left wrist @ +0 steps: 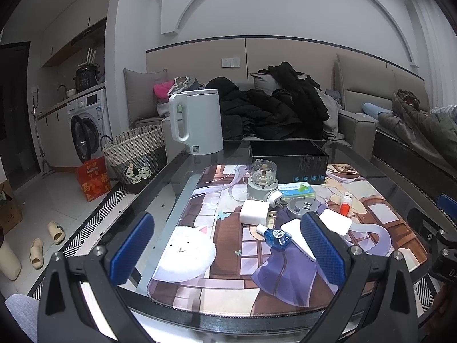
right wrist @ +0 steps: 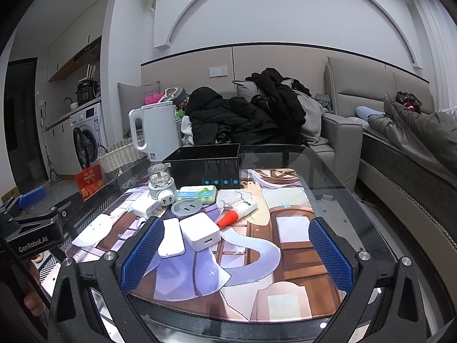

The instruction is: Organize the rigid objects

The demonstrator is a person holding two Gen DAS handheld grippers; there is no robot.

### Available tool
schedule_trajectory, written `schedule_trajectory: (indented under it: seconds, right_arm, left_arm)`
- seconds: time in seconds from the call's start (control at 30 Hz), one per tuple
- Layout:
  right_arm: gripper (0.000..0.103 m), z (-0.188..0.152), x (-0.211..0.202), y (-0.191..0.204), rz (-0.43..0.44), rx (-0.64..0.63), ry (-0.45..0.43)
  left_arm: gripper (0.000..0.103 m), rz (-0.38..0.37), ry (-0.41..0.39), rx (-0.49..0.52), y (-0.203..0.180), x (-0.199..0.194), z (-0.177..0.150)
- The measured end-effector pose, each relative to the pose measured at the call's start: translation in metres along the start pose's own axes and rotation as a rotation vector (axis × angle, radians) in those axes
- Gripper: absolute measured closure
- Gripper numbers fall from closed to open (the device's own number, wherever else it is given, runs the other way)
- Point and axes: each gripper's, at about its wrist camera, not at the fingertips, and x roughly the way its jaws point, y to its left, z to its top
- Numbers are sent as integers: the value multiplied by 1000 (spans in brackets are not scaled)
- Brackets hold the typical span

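Small rigid objects lie clustered on a printed desk mat (left wrist: 200, 280) on a glass table. They include a white charger cube (left wrist: 254, 212), a blue bottle (left wrist: 278, 237), a grey round USB hub (left wrist: 301, 206), a green-white box (left wrist: 298, 188), an orange-capped glue tube (left wrist: 346, 204), a glass-topped device (left wrist: 262, 181) and white adapters (right wrist: 201, 235). An open black box (left wrist: 288, 155) stands behind them. My left gripper (left wrist: 227, 254) is open and empty above the mat's near edge. My right gripper (right wrist: 235, 254) is open and empty, with the adapters by its left finger.
A white kettle (left wrist: 197, 120) stands at the table's far left corner. A wicker basket (left wrist: 137, 154) and a red bag (left wrist: 92, 178) sit on the floor to the left. A sofa with dark clothes (left wrist: 274, 111) runs behind the table.
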Motion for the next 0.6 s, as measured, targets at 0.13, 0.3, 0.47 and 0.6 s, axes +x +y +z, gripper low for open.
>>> schedule_trajectory:
  seconds: [0.13,0.3,0.47,0.6]
  right_arm:
    - [0,-1,0,1,4,2,2]
    - [0,-2,1,2,4,7,1]
    - [0,1,-1,2,8,6,-1]
    - [0,0,0,2,18,7,1]
  left_arm:
    - [0,-1,1,-8,1,0,2]
    - [0,-6,3,-11,1,0,2]
    - [0,-3,3,-10,0,1,2]
    - [0,5,5,-7,-1,2,2]
